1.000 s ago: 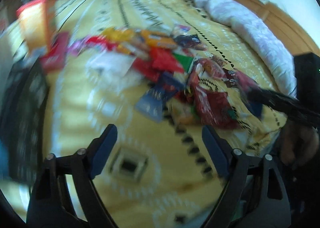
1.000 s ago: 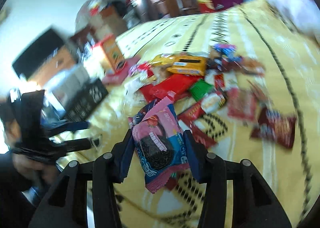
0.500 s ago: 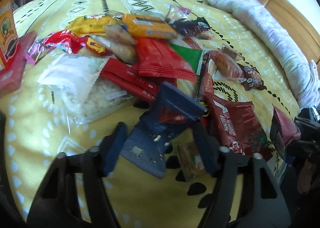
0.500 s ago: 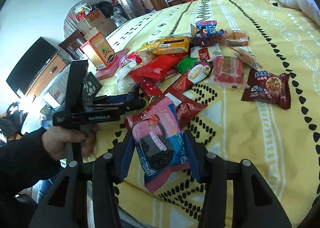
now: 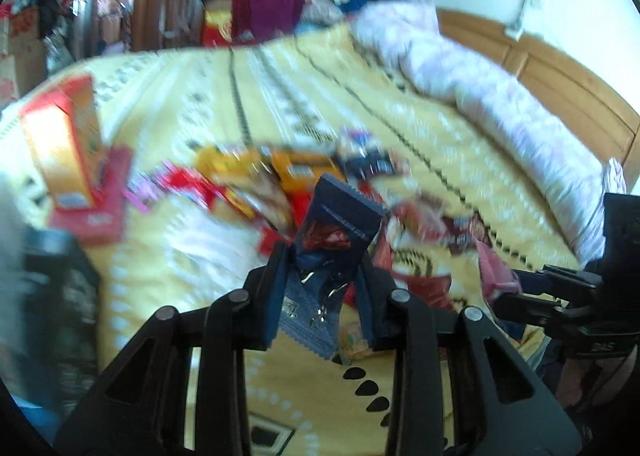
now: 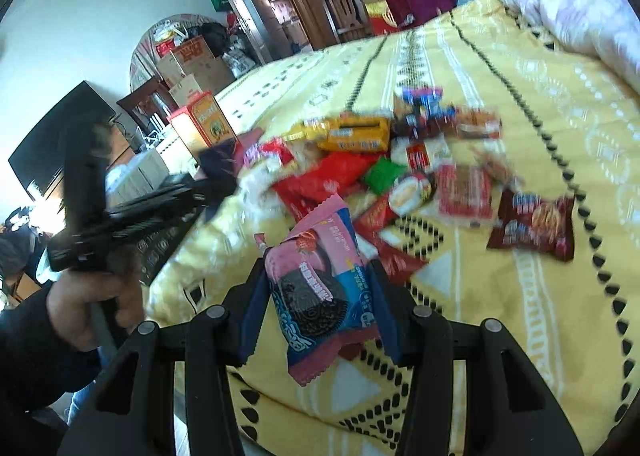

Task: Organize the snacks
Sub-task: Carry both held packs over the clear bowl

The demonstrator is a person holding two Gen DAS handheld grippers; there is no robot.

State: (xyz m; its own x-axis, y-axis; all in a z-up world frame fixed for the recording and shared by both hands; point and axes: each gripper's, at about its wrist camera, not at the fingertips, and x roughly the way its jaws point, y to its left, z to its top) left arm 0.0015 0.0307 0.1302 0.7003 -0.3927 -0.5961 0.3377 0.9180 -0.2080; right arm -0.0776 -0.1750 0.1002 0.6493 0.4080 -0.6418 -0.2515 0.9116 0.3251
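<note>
Left wrist view: left gripper (image 5: 322, 268) jaws closing, pads pinching a dark navy foil snack packet (image 5: 332, 240) with a red picture on its front; packet standing upright between the fingers, lifted clear of the yellow patterned bedspread (image 5: 172, 128). Frame is motion-blurred. Behind it, the loose snack pile (image 5: 288, 176) is lying mid-bed: an orange rectangular wafer pack (image 5: 300, 170), red wrappers, a white translucent bag (image 5: 208, 232). An orange-and-red cardboard box (image 5: 64, 144) is standing upright at the left edge of the bed, on a flat red pack (image 5: 100, 208). A rumpled white-and-lilac quilt (image 5: 480, 88) is running along the wooden headboard side on the right. Right wrist view: right gripper (image 6: 318, 292) clenched on a pink cookie packet (image 6: 316, 284) printed with a dark sandwich biscuit and a blue band, held upright above the near bed edge. A dark maroon cookie bag (image 6: 532, 224) is lying alone to the right of the pile; a small green wrapper (image 6: 384, 174) sits in the middle of the pile. The person's hand (image 6: 86, 304) in a dark sleeve is gripping the left tool at far left.
</note>
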